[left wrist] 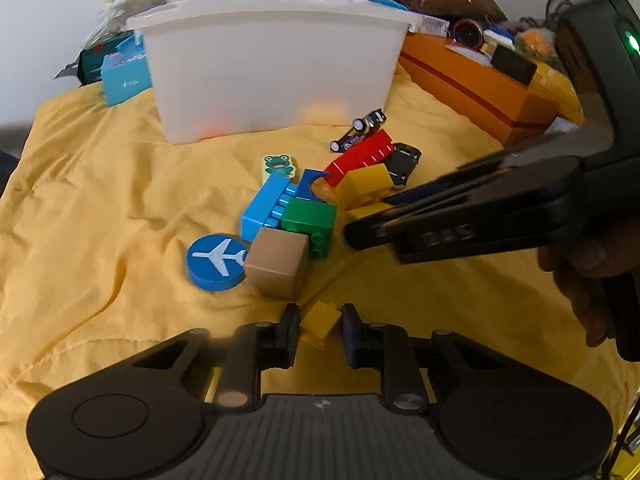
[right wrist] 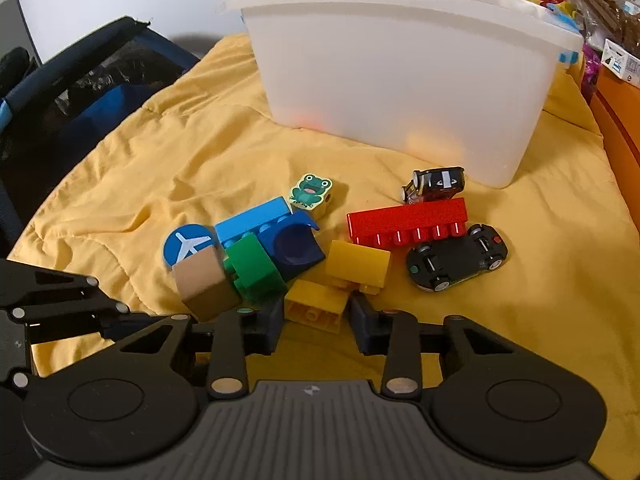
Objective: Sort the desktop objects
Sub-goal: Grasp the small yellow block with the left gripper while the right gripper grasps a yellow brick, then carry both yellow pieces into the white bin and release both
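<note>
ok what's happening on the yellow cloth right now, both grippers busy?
A person is working both handheld grippers over a toy pile on the yellow cloth. The left gripper has a small yellow brick between its fingers; the right gripper is closed around a larger yellow brick. Both bricks are at cloth level, not yet lifted. The wooden cube, green brick, red brick and toy cars lie loose in front of the white bin.
</note>
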### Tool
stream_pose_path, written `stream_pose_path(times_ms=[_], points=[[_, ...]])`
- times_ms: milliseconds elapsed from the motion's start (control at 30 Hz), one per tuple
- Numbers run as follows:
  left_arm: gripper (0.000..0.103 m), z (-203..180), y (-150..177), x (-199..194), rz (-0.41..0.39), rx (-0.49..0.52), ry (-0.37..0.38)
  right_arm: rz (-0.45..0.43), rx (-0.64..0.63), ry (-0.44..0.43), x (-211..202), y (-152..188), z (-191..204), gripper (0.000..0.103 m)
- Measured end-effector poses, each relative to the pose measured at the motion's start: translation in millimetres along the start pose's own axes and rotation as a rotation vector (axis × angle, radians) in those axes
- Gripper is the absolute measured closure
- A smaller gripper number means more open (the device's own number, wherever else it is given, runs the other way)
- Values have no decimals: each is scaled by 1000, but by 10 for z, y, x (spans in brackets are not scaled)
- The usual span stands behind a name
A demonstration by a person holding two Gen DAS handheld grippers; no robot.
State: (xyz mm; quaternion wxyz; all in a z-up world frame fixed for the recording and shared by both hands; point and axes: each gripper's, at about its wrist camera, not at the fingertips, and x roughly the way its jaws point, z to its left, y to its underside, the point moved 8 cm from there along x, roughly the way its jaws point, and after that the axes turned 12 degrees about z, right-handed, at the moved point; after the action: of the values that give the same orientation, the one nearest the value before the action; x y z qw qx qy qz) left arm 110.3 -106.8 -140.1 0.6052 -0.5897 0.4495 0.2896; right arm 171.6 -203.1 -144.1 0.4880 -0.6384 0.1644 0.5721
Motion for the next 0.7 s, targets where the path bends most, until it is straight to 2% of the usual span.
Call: stream_pose_path(times_ms=[200, 367, 600, 700], points=[[78, 139, -7, -231, -50, -61, 11, -27, 52, -15, -226, 90, -155, 64], [78, 271, -160, -542, -116, -105, 5, -81, 123, -51, -509, 111, -260, 64], [78, 421, -574, -902, -189, -159, 12, -194, 169, -82, -944, -224, -310, 64], [78, 432, -803, -1042, -217, -140, 8, -240, 165, -85, -1127, -428, -334, 64]])
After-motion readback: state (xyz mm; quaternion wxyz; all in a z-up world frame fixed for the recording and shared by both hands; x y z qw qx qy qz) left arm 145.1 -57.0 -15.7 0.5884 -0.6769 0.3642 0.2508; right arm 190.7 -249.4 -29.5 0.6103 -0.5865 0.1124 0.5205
